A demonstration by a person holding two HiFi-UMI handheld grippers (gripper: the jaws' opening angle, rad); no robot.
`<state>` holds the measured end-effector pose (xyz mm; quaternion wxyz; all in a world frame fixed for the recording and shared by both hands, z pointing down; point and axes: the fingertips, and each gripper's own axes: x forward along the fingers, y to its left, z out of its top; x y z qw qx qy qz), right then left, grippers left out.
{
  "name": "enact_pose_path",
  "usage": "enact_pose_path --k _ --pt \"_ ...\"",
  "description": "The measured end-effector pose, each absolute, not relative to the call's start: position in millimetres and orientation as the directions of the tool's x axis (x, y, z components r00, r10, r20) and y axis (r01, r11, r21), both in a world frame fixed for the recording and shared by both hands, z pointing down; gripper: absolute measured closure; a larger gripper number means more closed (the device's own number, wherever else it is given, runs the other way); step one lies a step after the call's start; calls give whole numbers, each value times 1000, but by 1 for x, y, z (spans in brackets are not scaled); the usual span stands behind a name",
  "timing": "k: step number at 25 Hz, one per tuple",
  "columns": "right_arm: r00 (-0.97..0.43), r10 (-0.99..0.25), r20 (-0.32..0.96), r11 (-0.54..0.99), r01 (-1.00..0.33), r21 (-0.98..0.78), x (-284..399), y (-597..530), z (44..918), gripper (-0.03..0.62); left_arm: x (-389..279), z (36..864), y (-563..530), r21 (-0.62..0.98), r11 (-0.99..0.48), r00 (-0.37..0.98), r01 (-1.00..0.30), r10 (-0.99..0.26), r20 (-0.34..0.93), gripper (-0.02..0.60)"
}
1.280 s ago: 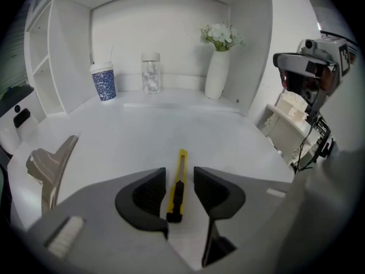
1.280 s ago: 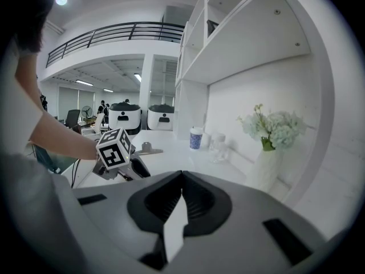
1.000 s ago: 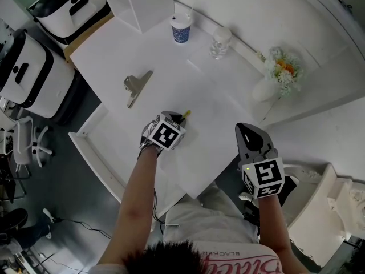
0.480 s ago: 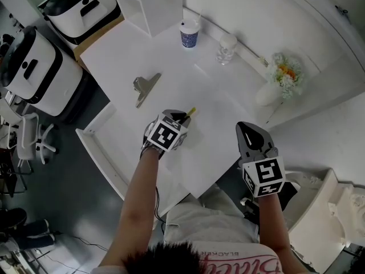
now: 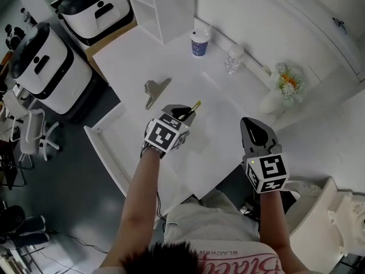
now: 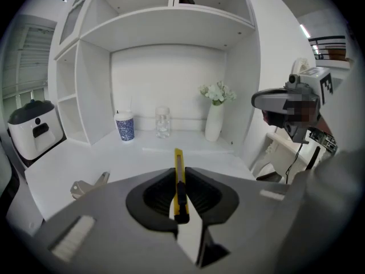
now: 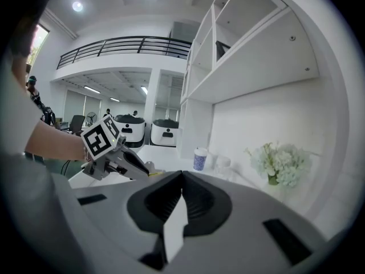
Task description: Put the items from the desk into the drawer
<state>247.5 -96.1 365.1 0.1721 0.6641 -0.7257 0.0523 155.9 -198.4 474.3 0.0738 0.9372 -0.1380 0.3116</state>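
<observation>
Yellow, slim and long, with a black slider along its spine, the utility knife (image 6: 179,184) sits edge-up between the pads of the left claw (image 6: 178,173), which is clenched on it above the white bench (image 5: 228,104). A metal binder clip (image 5: 155,90) lies on the bench nearby. The right claw (image 7: 181,181) is clenched on nothing.

Only readable print is on the person's white shirt (image 5: 228,260), at the bottom edge of the head view: small dark caps, approx. "BLACK…", rest unclear. Below that is big pink script, cut by the frame edge, can't read. Left marker cube (image 5: 164,136) & right marker cube (image 5: 267,173): b/w square codes, no letters or nos. Paper cup (image 5: 199,41), far bench edge: blue pattern, no legible wording.
</observation>
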Motion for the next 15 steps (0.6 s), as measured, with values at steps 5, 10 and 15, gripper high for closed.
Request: enact_pose_path --k 5,10,15 --pt "-66 -953 295 117 -980 160 246 -98 354 586 153 446 -197 8 -950 792 -311 -254 555 522" --pt "-83 -961 265 130 -978 163 242 -100 340 586 148 413 -190 -50 -950 823 -310 -294 487 522" --pt "-110 -969 222 149 -974 170 237 -104 319 586 141 382 -182 -134 -933 829 -333 -358 429 522"
